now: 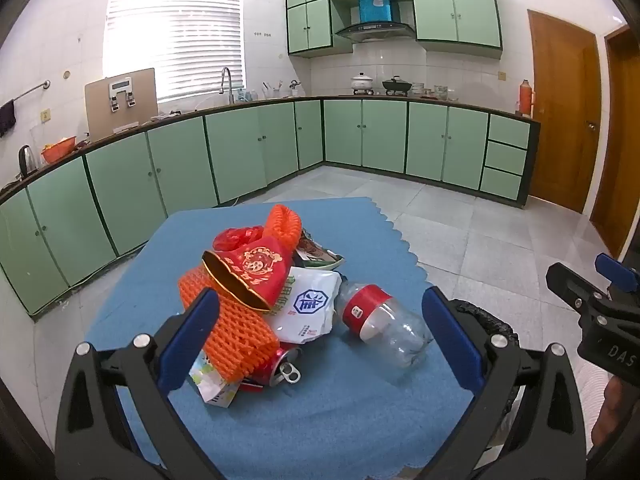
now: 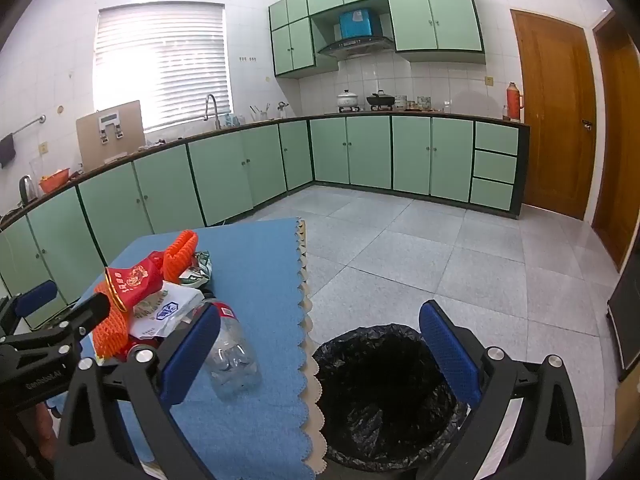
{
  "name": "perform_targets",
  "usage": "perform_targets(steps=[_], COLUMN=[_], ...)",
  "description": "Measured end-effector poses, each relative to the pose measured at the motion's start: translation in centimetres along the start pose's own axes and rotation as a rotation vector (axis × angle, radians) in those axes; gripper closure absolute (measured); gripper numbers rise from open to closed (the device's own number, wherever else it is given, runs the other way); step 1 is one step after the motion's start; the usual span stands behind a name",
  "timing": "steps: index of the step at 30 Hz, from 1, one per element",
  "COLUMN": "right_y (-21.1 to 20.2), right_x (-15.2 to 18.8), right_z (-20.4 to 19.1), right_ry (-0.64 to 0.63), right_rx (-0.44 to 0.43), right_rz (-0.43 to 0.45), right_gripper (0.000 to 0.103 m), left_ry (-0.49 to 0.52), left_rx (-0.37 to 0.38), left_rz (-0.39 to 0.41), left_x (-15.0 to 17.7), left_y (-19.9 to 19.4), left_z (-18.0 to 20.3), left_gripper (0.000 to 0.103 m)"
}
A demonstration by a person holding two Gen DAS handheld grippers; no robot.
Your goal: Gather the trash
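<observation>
Hovering spread wide and empty, the left tongs (image 1: 320, 332) frame the trash pile (image 1: 264, 300) on the blue surface (image 1: 340, 412); a crushed can (image 1: 280, 368) lies half hidden under orange foam netting (image 1: 236, 336). Right tongs (image 2: 320, 352), also spread, hang above the black-lined bin (image 2: 380, 396), its interior too dark to read.

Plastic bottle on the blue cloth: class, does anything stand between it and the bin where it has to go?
Nothing visible does. The plastic bottle lies at the pile's edge nearest the black-lined bin, which stands open on the floor just past the scalloped edge of the blue cloth. Only bare cloth separates them. Both grippers are open and empty.
</observation>
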State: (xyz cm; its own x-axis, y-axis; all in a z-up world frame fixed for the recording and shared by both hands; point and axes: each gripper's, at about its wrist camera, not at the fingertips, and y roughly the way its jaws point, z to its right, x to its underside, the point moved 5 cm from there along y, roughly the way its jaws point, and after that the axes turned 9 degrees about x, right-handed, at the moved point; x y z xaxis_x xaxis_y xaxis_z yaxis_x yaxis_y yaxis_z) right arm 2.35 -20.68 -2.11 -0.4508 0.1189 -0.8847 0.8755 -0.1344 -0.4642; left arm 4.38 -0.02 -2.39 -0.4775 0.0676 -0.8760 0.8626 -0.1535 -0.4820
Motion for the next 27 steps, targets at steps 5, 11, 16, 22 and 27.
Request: perform_targets(steps=[5,11,16,22,27], right_y=[0.01,0.18,0.02,0.08,-0.1], right_x=[0.0,0.07,0.03,0.34,0.04], right_z=[0.01,-0.02,0.02,0.24,0.22], right_ry=[0.002,0.001,0.001,0.007,0.007], right_rx=[-0.001,-0.001,0.0,0.002,0.002], right_rz=[0.003,-0.003,-0.001,-0.002,-0.001], right_gripper=[0.006,0.006,0.006,0.006,0.006], left_ry=[-0.001,0.001,-0.008,-0.005,-0.005], left_rx=[0.004,0.004,-0.008,-0.011,-0.011], left_rz=[-0.003,0.0,0.0,0.003,0.004], left_x=[0.0,0.22,0.0,-0.04,-0.04], left_y=[0.04,-0.3,-0.48,-0.19,-0.22], left_z=[0.06,-0.26,-0.48,-0.32,-0.28], left_gripper=[0.005,0.005,0.005,0.005,0.005])
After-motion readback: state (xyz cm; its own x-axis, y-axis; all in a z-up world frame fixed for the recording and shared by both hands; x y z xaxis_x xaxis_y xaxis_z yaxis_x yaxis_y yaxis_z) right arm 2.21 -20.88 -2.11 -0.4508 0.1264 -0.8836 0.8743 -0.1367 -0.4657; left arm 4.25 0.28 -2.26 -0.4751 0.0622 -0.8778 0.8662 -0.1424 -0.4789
